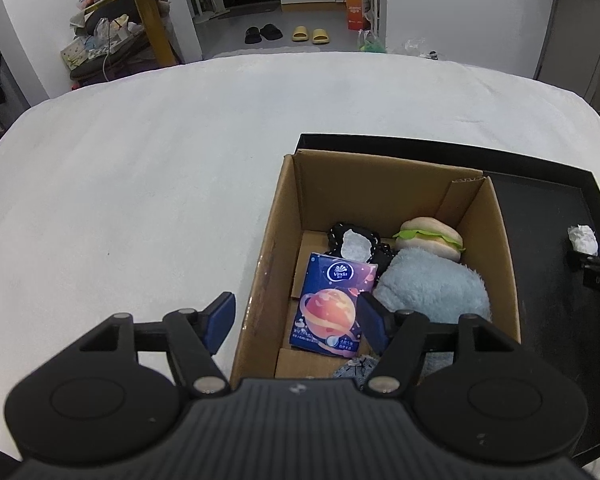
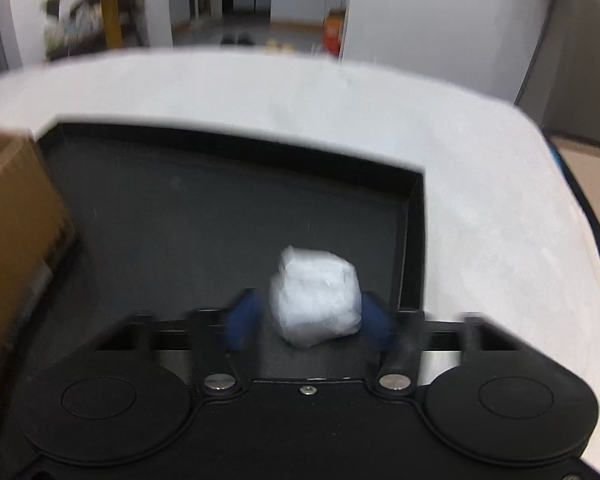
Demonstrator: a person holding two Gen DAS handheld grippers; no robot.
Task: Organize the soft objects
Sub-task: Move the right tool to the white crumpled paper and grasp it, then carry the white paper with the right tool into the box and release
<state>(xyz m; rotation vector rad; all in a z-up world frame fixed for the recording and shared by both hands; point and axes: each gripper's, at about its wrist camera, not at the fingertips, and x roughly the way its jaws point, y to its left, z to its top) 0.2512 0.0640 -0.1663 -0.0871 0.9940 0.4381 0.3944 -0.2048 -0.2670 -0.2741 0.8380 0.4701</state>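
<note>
A cardboard box stands in a black tray on the white table. In it lie a blue Vinda tissue pack, a plush burger, a light blue fluffy toy and a black dotted cloth. My left gripper is open and empty over the box's near left wall. My right gripper is shut on a white crumpled wad above the tray floor; the wad also shows in the left wrist view. The right wrist view is motion-blurred.
The box's side is at the left in the right wrist view. The tray rim lies just right of the wad. A white cloth covers the table. Slippers and clutter sit on the floor beyond.
</note>
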